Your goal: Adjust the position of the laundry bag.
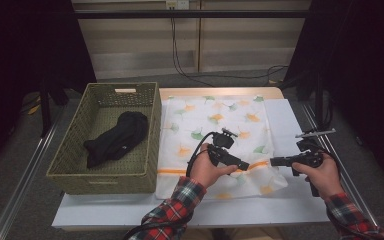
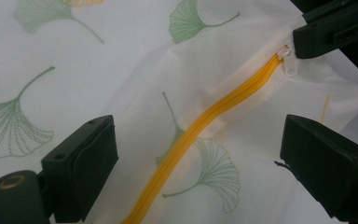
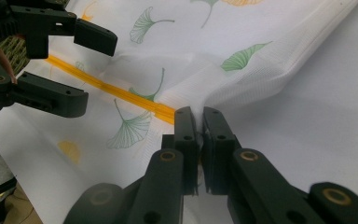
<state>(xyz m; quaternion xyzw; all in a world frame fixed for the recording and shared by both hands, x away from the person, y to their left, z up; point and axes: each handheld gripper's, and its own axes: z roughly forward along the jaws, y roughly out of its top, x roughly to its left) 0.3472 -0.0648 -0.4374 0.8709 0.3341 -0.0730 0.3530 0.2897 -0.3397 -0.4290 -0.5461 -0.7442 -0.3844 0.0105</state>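
At the bottom of the high view, two forearms in red plaid sleeves come in. The left gripper (image 1: 243, 165) sits at lower centre, the right gripper (image 1: 276, 161) at lower right, their tips close together over the laundry bag (image 1: 215, 125).

In the right gripper view, the right gripper's (image 3: 199, 126) jaws are clenched at the near end of the bag's yellow zipper (image 3: 116, 93). They appear to pinch the white zipper pull (image 2: 290, 63), though the jaws themselves hide the exact contact. In the left gripper view the same jaws show at the upper right, touching the pull.

The left gripper's (image 2: 196, 158) jaws stand released, wide apart, straddling the zipper (image 2: 200, 121), which runs diagonally from lower centre to upper right.

The bag, white mesh printed with green and orange ginkgo leaves, lies flat across the centre of the table (image 1: 285, 117). Farther off, at left of the high view, a woven green basket (image 1: 150, 130) stands just beside the bag with a black garment (image 1: 115, 137) inside.
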